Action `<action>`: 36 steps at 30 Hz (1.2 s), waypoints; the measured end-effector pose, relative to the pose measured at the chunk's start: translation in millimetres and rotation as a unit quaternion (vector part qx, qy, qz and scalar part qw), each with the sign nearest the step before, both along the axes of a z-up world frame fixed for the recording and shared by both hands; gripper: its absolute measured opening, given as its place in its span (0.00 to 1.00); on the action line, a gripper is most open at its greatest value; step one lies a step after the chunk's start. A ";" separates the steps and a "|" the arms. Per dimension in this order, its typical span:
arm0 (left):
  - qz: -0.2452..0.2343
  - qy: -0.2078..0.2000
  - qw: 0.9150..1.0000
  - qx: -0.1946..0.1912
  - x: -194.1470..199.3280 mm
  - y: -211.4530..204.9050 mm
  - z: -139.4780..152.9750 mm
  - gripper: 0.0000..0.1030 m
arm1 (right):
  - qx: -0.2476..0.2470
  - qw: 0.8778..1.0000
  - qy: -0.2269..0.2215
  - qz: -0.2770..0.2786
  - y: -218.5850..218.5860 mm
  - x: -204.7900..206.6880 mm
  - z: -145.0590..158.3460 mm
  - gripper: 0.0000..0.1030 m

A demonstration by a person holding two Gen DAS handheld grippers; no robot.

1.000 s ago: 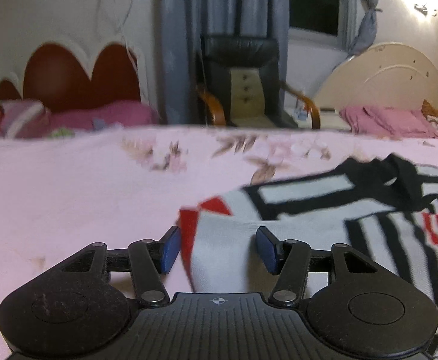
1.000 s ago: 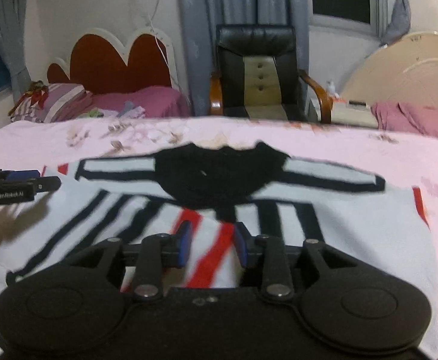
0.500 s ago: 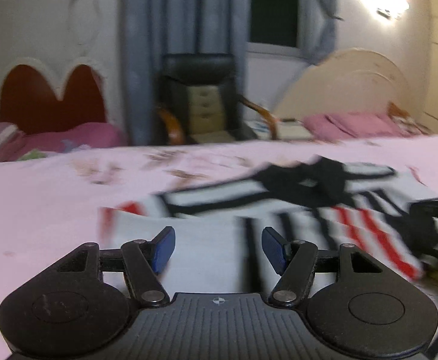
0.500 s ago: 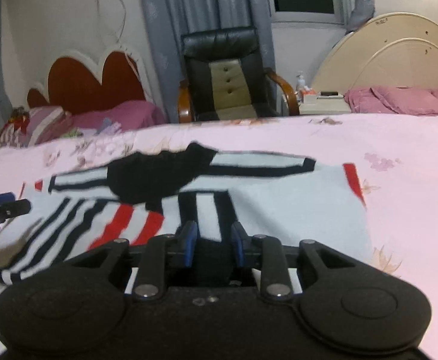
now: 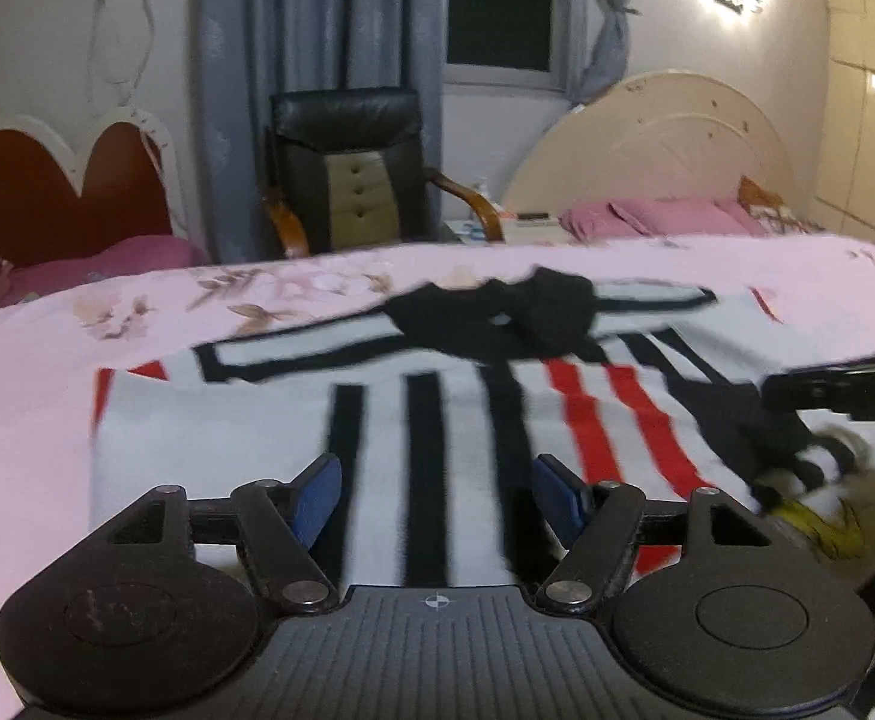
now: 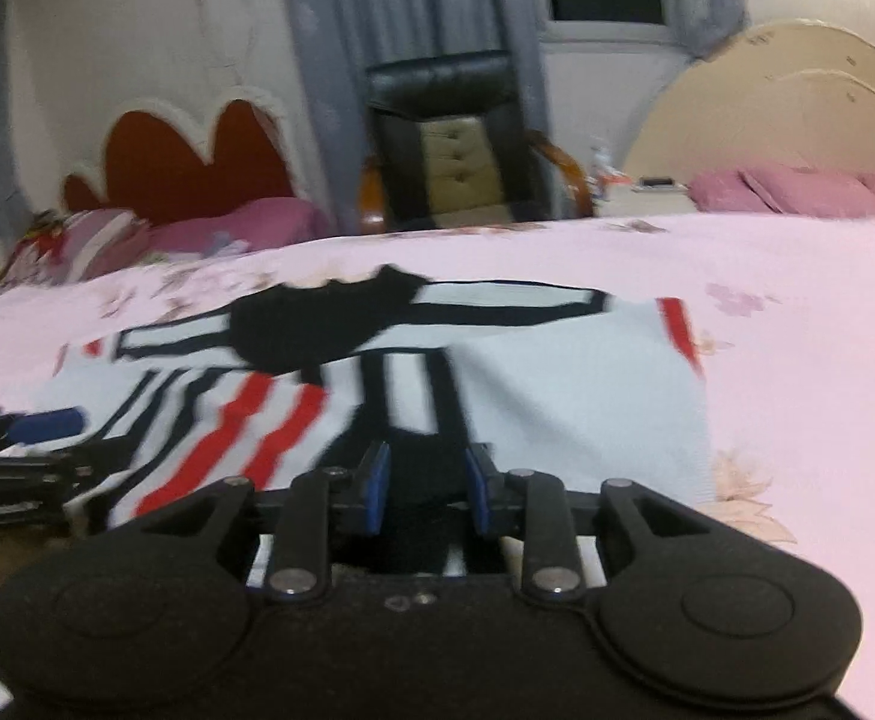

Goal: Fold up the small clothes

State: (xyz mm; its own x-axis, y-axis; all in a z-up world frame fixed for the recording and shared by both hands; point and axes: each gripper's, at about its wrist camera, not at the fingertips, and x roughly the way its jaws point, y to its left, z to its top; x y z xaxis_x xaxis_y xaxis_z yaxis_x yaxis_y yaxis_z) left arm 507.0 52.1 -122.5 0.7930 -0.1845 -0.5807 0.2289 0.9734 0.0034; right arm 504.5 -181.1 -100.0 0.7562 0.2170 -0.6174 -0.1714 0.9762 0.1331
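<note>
Your left gripper (image 5: 436, 489) has just been widening, pads clear of the striped sweater (image 5: 377, 420) spread flat on the pink bedsheet (image 5: 29, 360). Right gripper (image 6: 425, 483) pinches a dark fold at the sweater's near hem, w/ jaws narrow.

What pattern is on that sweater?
White sweater with black and red stripes, black collar; clearest from the left wrist.

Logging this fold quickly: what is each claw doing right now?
Left claw: open, jaws just widened, holding nothing.
Right claw: closed on the striped sweater's hem.
</note>
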 end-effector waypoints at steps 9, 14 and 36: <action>0.020 0.007 1.000 0.011 0.7 -7.7 -12.1 0.70 | -0.035 0.999 0.037 -0.014 9.2 1.6 -16.0 0.36; 0.029 0.011 0.999 0.015 1.9 -9.9 -11.2 0.70 | -0.006 0.999 0.044 -0.021 5.8 3.9 -19.9 0.33; 0.058 0.019 0.998 0.027 -11.1 -6.7 -7.6 0.72 | 0.002 1.000 0.000 0.009 -6.3 -20.0 -0.9 0.24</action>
State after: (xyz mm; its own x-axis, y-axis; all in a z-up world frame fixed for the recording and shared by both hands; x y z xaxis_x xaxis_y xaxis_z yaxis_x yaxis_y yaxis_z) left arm 495.9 45.4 -130.0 0.7839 -0.0602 -0.6179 0.1162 0.9919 0.0507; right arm 484.5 -187.4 -100.9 0.7516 0.2326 -0.6173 -0.1891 0.9725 0.1362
